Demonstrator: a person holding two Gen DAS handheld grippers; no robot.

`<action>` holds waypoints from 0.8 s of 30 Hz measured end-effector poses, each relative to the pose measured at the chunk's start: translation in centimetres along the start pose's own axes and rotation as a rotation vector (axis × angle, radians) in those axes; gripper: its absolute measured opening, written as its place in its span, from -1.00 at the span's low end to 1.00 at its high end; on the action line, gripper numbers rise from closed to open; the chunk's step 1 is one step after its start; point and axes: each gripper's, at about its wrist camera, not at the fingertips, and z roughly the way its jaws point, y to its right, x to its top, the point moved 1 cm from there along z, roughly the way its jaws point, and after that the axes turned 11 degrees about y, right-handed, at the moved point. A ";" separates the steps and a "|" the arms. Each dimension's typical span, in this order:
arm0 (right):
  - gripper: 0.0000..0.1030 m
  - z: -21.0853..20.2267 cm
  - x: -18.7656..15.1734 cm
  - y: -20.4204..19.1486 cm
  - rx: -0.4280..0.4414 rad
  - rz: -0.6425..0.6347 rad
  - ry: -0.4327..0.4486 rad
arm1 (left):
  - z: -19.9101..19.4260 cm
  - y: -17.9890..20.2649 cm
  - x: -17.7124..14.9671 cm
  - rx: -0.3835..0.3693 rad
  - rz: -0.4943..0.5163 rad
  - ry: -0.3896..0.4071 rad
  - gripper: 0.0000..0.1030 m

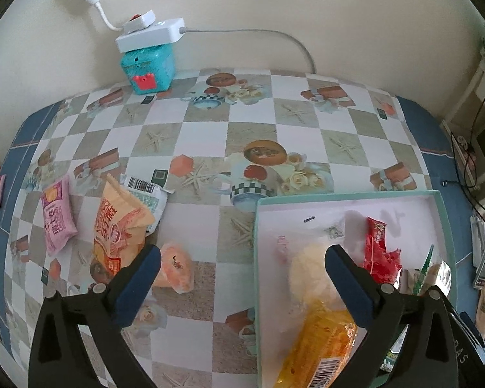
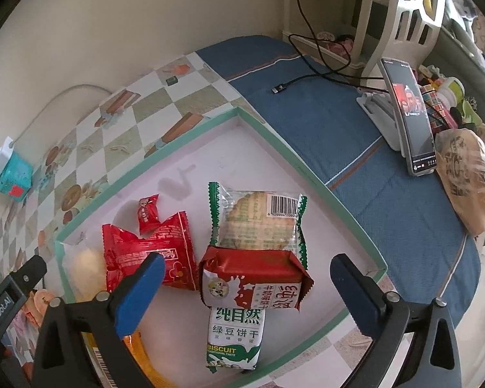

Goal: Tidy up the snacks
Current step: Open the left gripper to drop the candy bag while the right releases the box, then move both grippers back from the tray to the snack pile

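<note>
A shallow box with a teal rim (image 1: 339,196) (image 2: 190,135) lies on the checkered tablecloth. In it are a yellow packet (image 1: 323,349), a pale round snack (image 1: 310,274), red packets (image 1: 380,252) (image 2: 145,249), a red-and-white milk biscuit packet (image 2: 255,281) and green-edged biscuit packets (image 2: 258,216). Left of the box lie an orange packet (image 1: 113,229), a pink packet (image 1: 57,216), a white barcode packet (image 1: 148,194) and a round peach snack (image 1: 177,268). My left gripper (image 1: 242,287) is open and empty above the box's left rim. My right gripper (image 2: 247,297) is open and empty over the box.
A teal toy box (image 1: 148,68) with a white power strip (image 1: 150,32) stands at the back by the wall. A phone on a stand (image 2: 410,119), a cable (image 2: 307,74) and a bagged bun (image 2: 468,177) sit on the blue cloth at the right.
</note>
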 end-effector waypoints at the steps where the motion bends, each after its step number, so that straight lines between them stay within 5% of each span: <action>1: 1.00 -0.1 0.0 -0.1 -0.001 -0.004 0.002 | 0.0 -0.1 0.0 0.001 -0.004 0.000 0.97; 15: 1.00 -2.4 0.4 -2.3 0.031 -0.054 0.049 | -1.3 -2.4 0.4 -0.003 -0.023 -0.001 0.97; 24: 1.00 -5.0 0.0 -5.9 0.111 -0.102 0.090 | -3.7 -6.8 1.1 0.083 -0.043 0.047 0.97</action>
